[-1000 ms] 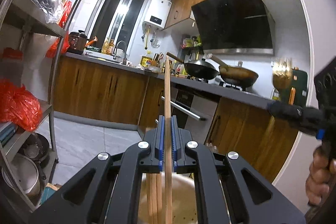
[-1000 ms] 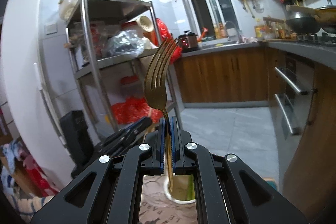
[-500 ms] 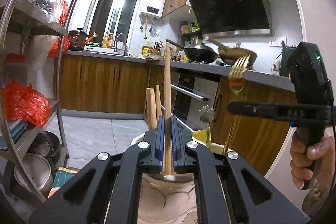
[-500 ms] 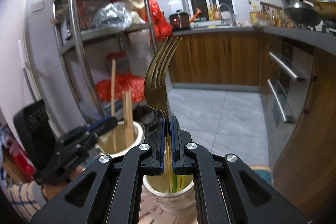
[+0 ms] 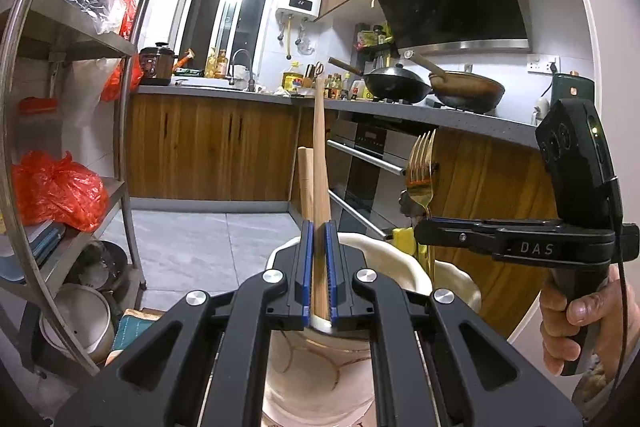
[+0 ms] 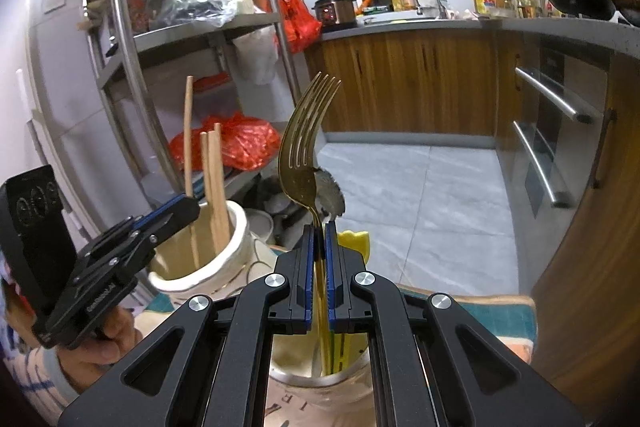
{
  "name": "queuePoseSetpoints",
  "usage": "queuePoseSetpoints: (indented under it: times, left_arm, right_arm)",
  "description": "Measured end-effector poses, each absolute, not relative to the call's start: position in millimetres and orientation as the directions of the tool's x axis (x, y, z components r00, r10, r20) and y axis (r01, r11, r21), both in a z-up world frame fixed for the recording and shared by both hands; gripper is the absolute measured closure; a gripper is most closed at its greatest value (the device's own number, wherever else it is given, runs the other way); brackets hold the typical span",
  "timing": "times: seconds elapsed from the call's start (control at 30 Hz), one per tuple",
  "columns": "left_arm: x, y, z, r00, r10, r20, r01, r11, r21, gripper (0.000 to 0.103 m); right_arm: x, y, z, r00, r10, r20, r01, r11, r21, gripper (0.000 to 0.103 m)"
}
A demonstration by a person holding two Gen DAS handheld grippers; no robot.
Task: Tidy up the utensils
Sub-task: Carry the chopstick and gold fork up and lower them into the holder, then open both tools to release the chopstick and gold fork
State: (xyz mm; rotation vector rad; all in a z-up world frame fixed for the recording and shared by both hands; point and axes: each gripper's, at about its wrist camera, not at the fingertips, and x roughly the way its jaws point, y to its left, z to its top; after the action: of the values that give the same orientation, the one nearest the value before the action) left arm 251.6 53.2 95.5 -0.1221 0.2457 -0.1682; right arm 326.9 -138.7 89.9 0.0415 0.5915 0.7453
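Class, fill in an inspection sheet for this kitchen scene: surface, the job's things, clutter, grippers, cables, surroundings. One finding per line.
Surface: patterned cloth under the holders; what lies beneath it is hidden.
Job's things: wooden chopstick going into the cream holder, which already has chopsticks in it; gold fork, tines up, over a second holder with a yellow utensil inside.
Clutter: nothing seen loose on the cloth.
Grippers: left gripper shut on the chopstick; right gripper shut on the fork.
Cables: black cable beside the right handle.
Surroundings: metal shelf rack with red bags, woks on the stove, tiled floor.
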Motion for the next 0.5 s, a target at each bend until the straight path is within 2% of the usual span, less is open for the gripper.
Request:
queuePoseSetpoints:
  times: [0.2,0.43,0.5]
  left_arm:
    - [251.7,53.5,96.9,0.957,-0.152,-0.246,0.122,0.984,-0.133,0.096]
    - [251.3,54.4,98.7,0.958,-0.149,-0.245,0.120,0.984,-0.132,0.085]
    - [251.0,54.4,100.3,0.959,-0.150,-0.240,0.121,0.984,-0.131,0.082]
  right_arm:
    - [328.5,-138.2,88.8,0.590,0.639,-0.493,-0.614,0.752,0.240,0.097]
    - [325.8,-136.6,88.4,0.597,0.631,-0.496,-0.611,0.758,0.228,0.096]
    - [323.6,-135.7,88.7,0.596,0.632,-0.496,-0.616,0.756,0.222,0.093]
